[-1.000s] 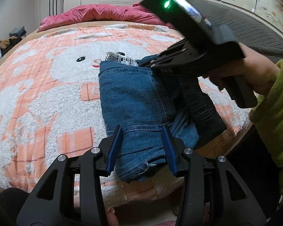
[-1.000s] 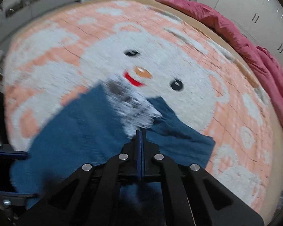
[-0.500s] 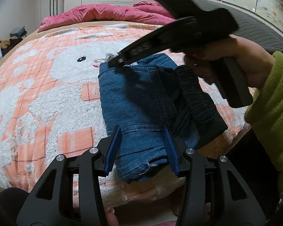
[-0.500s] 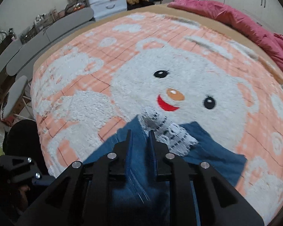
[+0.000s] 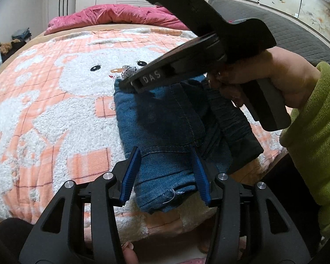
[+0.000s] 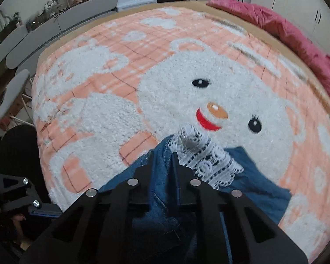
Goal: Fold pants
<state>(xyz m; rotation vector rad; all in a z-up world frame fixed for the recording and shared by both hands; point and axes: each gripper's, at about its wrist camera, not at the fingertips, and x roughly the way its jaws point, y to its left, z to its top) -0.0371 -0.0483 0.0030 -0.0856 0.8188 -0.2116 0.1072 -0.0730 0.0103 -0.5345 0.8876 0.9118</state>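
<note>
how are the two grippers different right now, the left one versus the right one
The left gripper sits at the near end of the folded jeans, while the right gripper is at the far end by the white lace trim. The left gripper's jaws are spread wide across the denim; the right gripper's gap is narrower. Both are open, with denim showing between their fingers.

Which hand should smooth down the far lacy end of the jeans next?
Probably the right gripper: its open fingers sit at the lace trim on the jeans. The left gripper straddles the near end.
</note>
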